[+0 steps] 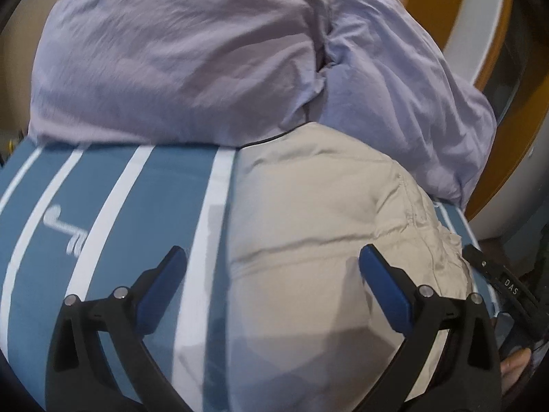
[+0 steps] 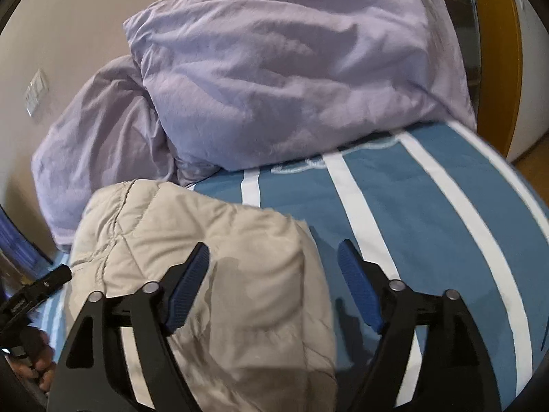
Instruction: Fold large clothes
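Two grippers hang over a folded beige jacket [image 1: 308, 240] lying on a blue bedspread [image 1: 113, 206] with white stripes. Both the left gripper [image 1: 271, 267] and the right gripper [image 2: 272, 264] have their jaws spread wide, with nothing pinched between them. Two lilac pillows [image 2: 274, 68] lean behind the jacket, against a pale wall [image 2: 68, 34].

Two lilac pillows [image 2: 291, 79] lie on a blue-and-white striped bedsheet [image 2: 429, 213].

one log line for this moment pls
left gripper open | right gripper open | folded beige padded jacket on blue white-striped bedsheet, released
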A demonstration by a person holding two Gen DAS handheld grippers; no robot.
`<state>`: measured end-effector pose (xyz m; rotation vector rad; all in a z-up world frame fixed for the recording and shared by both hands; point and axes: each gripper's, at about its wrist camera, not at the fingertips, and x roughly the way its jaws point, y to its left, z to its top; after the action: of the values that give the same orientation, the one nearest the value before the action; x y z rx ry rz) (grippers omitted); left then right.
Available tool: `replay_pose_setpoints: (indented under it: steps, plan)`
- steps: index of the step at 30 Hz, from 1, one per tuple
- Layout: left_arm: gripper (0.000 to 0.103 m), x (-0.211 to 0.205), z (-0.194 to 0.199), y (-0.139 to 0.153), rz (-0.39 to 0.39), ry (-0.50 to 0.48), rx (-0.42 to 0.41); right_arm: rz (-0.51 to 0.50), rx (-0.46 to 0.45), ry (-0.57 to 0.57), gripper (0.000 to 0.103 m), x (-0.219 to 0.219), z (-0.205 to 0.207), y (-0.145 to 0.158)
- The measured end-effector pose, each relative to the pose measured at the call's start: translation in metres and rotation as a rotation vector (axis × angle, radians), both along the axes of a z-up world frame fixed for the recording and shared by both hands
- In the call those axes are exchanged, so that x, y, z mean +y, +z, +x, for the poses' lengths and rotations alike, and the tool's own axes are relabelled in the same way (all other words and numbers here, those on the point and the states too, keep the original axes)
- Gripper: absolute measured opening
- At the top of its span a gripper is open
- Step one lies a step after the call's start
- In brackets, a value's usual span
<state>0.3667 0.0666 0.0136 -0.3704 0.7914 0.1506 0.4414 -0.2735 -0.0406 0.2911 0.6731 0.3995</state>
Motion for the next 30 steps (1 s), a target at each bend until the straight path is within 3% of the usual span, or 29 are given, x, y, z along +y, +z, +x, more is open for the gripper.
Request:
replay_pose_setpoints:
  steps: [4,7,18,28,30]
  plan:
    - [0.101,0.018,-0.015,-0.006,-0.053,0.015,0.011,0.058,0.087,0.068,0.094,-0.015,0.004,-0.010]
    - [0.101,0.027,-0.018,-0.014,-0.135,0.002,0.030,0.121,0.157,0.130,0.101,-0.019,0.005,-0.020]
    - [0.101,0.028,-0.012,-0.033,-0.317,-0.067,0.037,0.369,0.362,0.264,0.102,-0.023,0.022,-0.059]
    - [0.101,0.035,0.002,-0.062,-0.568,-0.106,0.022,0.459,0.450,0.363,0.102,-0.016,0.033,-0.075]
    - [0.101,0.036,0.002,-0.065,-0.590,-0.110,0.013,0.460,0.454,0.385,0.102,-0.013,0.035,-0.076]
